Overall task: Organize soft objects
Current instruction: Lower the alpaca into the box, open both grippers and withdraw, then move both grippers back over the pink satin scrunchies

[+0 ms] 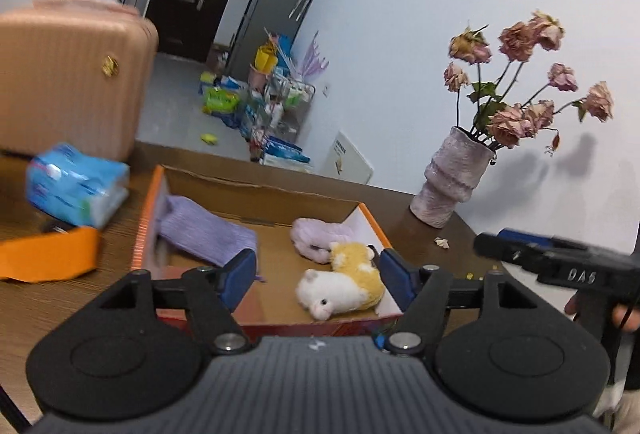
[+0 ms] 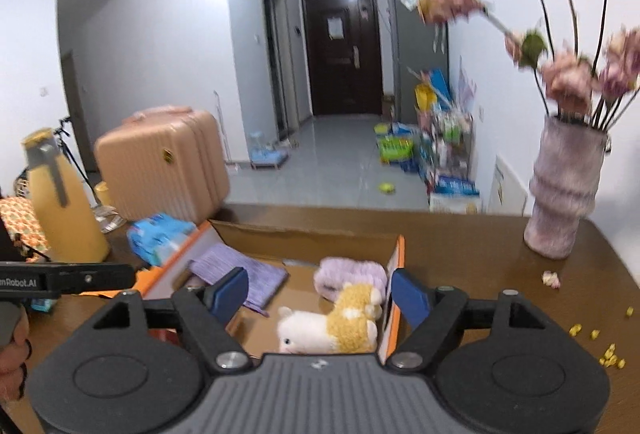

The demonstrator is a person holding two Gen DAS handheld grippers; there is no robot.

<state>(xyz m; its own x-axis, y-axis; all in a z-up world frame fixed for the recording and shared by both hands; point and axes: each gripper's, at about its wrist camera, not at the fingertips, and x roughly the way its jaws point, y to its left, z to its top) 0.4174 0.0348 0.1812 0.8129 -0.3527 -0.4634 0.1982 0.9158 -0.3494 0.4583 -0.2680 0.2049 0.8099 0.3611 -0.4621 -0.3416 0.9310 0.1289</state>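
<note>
An orange cardboard box (image 1: 152, 218) (image 2: 394, 298) sits on the brown table. Inside lie a white-and-yellow plush animal (image 1: 344, 288) (image 2: 332, 326), a fluffy lilac cloth (image 1: 320, 240) (image 2: 352, 272) and a ribbed purple cloth (image 1: 204, 230) (image 2: 240, 270). My left gripper (image 1: 318, 278) hangs above the near part of the box, open, with nothing pressed between its blue pads (image 1: 240, 280). My right gripper (image 2: 320, 296) is also open and empty above the box. The right gripper's body (image 1: 560, 262) shows at the right of the left wrist view.
A blue tissue pack (image 1: 76, 186) (image 2: 164, 236) and an orange lid (image 1: 48, 258) lie left of the box. A vase of dried flowers (image 1: 456, 178) (image 2: 564, 190) stands at the right. A pink suitcase (image 1: 68, 78) (image 2: 164, 166) and a yellow jug (image 2: 60, 202) are at the left.
</note>
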